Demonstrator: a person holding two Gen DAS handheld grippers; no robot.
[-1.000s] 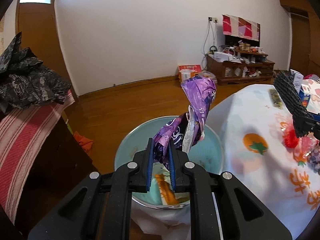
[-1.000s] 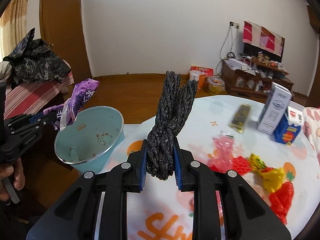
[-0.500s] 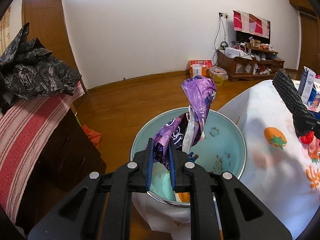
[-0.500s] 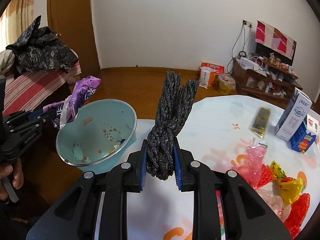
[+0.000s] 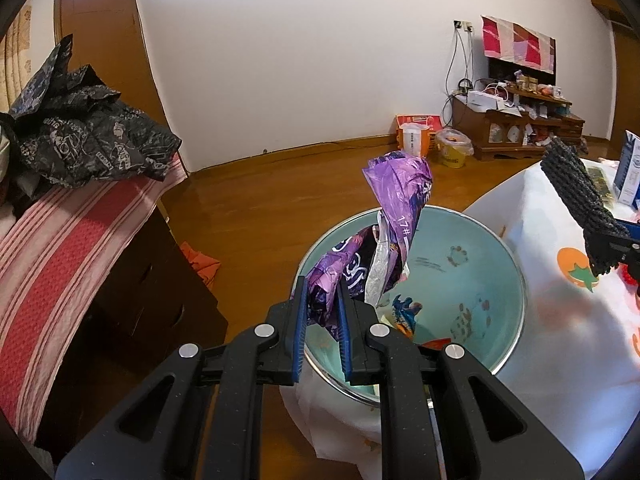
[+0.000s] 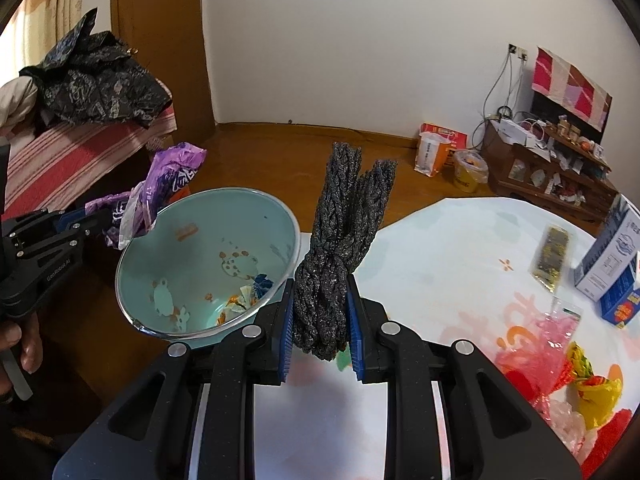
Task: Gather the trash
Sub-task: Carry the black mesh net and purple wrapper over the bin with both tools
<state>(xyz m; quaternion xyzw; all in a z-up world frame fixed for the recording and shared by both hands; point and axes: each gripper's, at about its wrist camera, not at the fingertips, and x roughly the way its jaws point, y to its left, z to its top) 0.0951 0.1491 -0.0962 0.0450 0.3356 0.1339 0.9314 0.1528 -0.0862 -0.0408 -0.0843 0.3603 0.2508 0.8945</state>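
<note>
The bin (image 6: 208, 256) stands on the floor just beside the table (image 6: 440, 248), at its left edge in the right wrist view. Scraps (image 6: 240, 300) lie in the bin's bottom. The left gripper (image 5: 322, 312) holds a wrapper (image 5: 396, 208) over the bin's near rim; the right gripper (image 6: 320, 320) holds a braided bundle (image 6: 344, 232) at the bin's right rim, above the table edge. Right of the bin, on the table, lie crumpled wrappers (image 6: 560, 360), with cartons (image 6: 612, 256) behind them. A cabinet (image 5: 520, 128) stands against the wall far behind the bin.
</note>
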